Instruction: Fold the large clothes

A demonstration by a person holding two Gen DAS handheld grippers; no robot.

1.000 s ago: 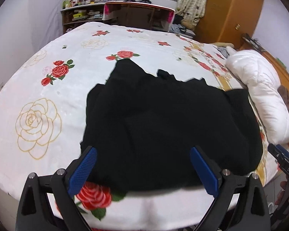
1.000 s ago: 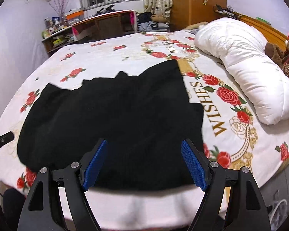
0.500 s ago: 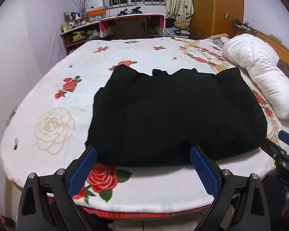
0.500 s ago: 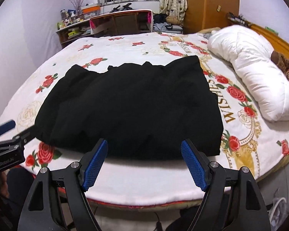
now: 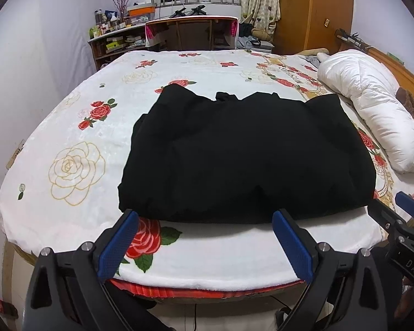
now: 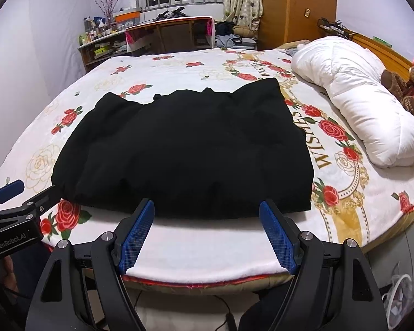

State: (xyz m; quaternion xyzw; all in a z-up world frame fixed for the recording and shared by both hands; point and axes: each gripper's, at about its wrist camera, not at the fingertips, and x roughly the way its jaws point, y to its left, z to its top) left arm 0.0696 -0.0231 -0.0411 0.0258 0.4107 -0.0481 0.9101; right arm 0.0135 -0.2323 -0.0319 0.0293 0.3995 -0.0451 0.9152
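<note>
Both grippers have drawn back from the bed since a second ago, past its near edge. Black garment (image 5: 248,157): folded, lying flat on the rose-printed bedspread (image 5: 77,165) near the front edge; its folds and layers are hard to make out in the dark cloth. White duvet (image 6: 353,104): bunched at the right. Teddy bear (image 6: 405,88): clear in the right view, cut off at the edge in the left. Left gripper (image 5: 204,238): jaws wide apart, holding nothing, clear of the cloth. Right gripper (image 6: 207,229): likewise spread wide, empty, short of the garment's hem.
</note>
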